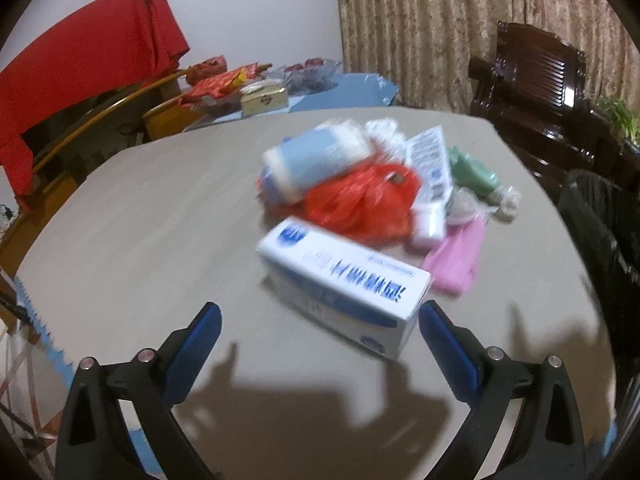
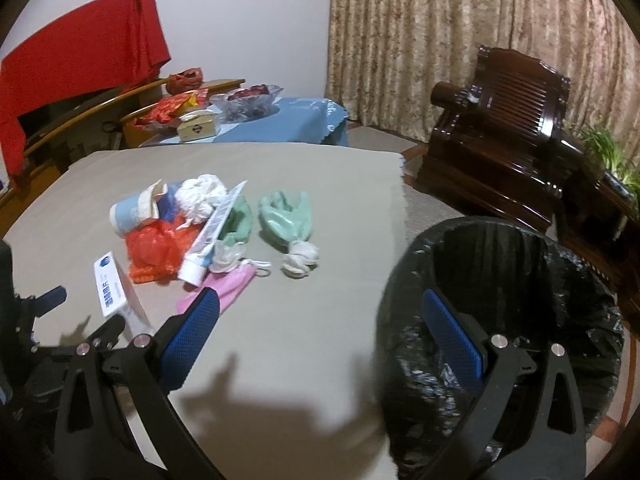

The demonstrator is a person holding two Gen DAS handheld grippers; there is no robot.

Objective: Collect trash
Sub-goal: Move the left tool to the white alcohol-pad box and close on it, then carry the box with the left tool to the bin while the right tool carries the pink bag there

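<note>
A heap of trash lies on the grey table. It holds a white-and-blue carton, a red plastic bag, a pale blue roll, a toothpaste tube, crumpled white tissue, green gloves and a pink item. My left gripper is open, and the carton's near end lies between its fingertips without contact. My right gripper hangs open and empty, its right finger over the black-lined bin.
The bin stands off the table's right edge. A dark wooden armchair sits behind it, by a patterned curtain. At the back left is a second table with a blue cloth, boxes, a glass bowl and a red cloth.
</note>
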